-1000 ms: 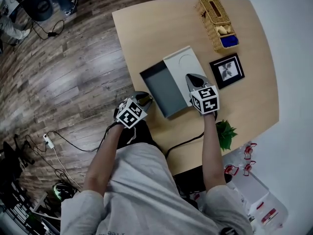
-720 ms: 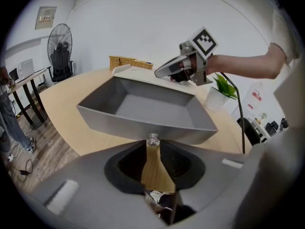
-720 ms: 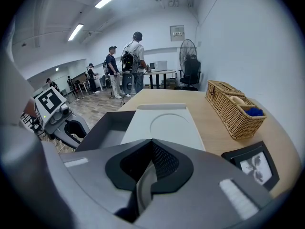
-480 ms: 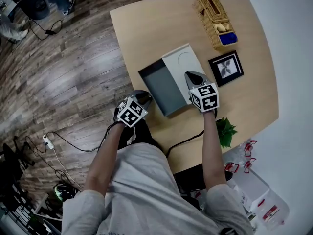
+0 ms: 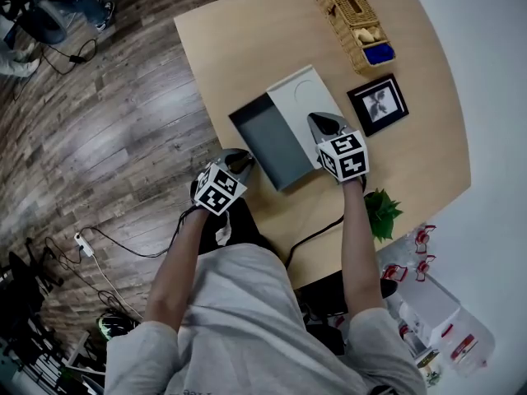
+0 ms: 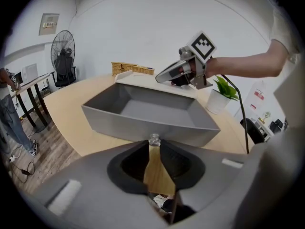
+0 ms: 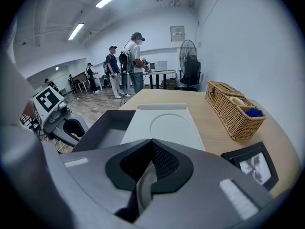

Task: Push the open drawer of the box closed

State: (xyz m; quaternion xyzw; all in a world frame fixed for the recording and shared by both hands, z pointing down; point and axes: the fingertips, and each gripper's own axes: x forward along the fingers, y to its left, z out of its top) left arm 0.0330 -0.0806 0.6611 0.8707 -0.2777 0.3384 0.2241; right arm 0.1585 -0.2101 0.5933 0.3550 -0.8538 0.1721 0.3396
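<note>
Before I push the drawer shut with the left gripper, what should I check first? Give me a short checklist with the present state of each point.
1. Drawer stands out of the box, and its inside is bare: ok.
2. Left gripper has its jaws together and is aimed at the drawer's outer wall: ok.
3. Left gripper touches that wall: cannot tell.
4. Right gripper, jaws together, is over the box top: ok.
5. Right gripper presses the box down: cannot tell.
6. Frame lies apart from the box: ok.
</note>
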